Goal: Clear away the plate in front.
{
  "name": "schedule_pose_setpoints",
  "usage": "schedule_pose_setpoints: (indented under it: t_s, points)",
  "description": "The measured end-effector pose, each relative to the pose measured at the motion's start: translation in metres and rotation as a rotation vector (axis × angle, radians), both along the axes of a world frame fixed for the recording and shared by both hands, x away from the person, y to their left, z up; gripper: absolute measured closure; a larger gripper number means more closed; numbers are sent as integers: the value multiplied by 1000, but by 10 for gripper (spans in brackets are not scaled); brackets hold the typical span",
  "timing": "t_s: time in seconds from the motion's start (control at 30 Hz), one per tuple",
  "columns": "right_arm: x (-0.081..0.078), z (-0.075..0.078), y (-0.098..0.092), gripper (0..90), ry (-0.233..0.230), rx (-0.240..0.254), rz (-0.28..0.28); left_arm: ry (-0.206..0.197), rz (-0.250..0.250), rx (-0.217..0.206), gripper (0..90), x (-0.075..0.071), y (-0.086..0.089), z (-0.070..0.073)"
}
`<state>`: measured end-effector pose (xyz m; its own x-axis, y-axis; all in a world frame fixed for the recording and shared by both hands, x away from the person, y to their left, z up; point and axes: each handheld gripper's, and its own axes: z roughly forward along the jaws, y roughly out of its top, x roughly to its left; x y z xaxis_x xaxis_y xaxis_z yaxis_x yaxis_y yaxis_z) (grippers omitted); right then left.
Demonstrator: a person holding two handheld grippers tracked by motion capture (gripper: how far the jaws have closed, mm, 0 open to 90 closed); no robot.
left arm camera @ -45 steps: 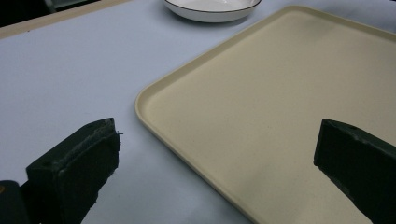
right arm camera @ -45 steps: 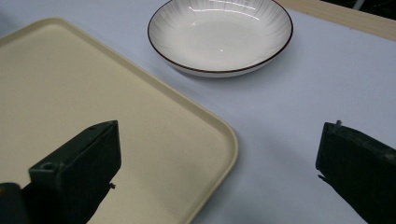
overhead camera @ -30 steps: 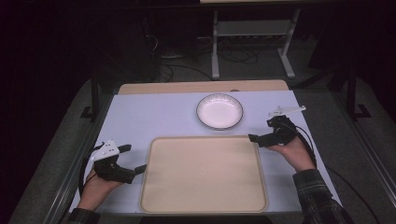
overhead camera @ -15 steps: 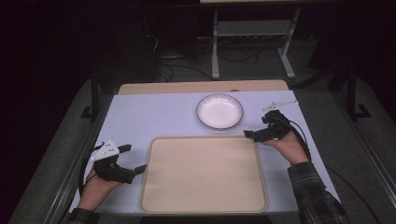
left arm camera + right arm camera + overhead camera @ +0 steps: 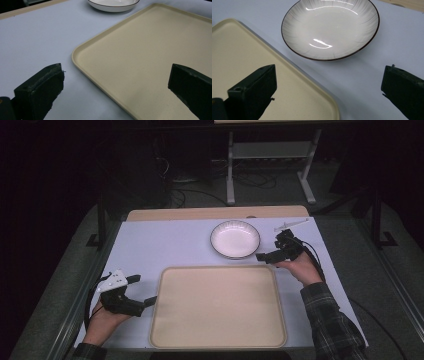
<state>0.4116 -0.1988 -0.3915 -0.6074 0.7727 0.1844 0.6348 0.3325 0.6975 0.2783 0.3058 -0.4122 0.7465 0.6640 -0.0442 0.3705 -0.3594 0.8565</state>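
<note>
A large beige tray (image 5: 218, 305) lies bare at the front middle of the table. Just beyond it sits a white plate (image 5: 235, 239) with a thin dark rim, nothing on it. My left gripper (image 5: 142, 290) rests open by the tray's left edge; in the left gripper view its jaws (image 5: 116, 75) straddle the tray's (image 5: 150, 50) near corner, with the plate (image 5: 112, 5) far off. My right gripper (image 5: 267, 248) hovers open just right of the plate. Seen from the right gripper view, that gripper (image 5: 329, 72) spans the gap between plate (image 5: 329, 27) and tray corner (image 5: 249, 62).
A pale cover (image 5: 165, 245) lies over the table, and a wooden strip (image 5: 200, 214) shows along its far edge. A thin white object (image 5: 291, 224) lies at the far right, behind my right gripper. Metal stand legs (image 5: 270, 165) rise on the dark floor beyond.
My right gripper has moved left and a little away from me, closing in on the plate's right side. The left gripper has stayed put beside the tray.
</note>
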Motion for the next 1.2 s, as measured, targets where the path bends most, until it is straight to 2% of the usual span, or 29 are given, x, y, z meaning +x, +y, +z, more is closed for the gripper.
schedule_pose_setpoints:
  t_s: [0.07, 0.1, 0.23, 0.57, 0.73, 0.9, 1.2]
  points:
    - [3, 0, 0, 0, 0, 2, -1, 0, 0, 0, 0, 0, 0, 0]
    - [9, 0, 1, 6, 18, 6, -6, 0, 0, -1, 0, 0, 0, 0]
    - [20, 0, 1, 8, 42, 15, -18, 1, -2, -3, 0, 0, 0, 0]
    - [42, -3, 5, 23, 87, 27, -32, 2, -4, -6, 0, 0, 0, 0]
    - [55, -8, 8, 41, 113, 37, -44, 2, -5, -7, 0, 0, 0, 0]
    - [66, -14, 11, 58, 144, 17, -66, 1, -3, -7, 0, 0, 1, 0]
    - [82, -26, 12, 136, 196, 35, -98, 0, -7, -4, 0, 0, 0, 0]
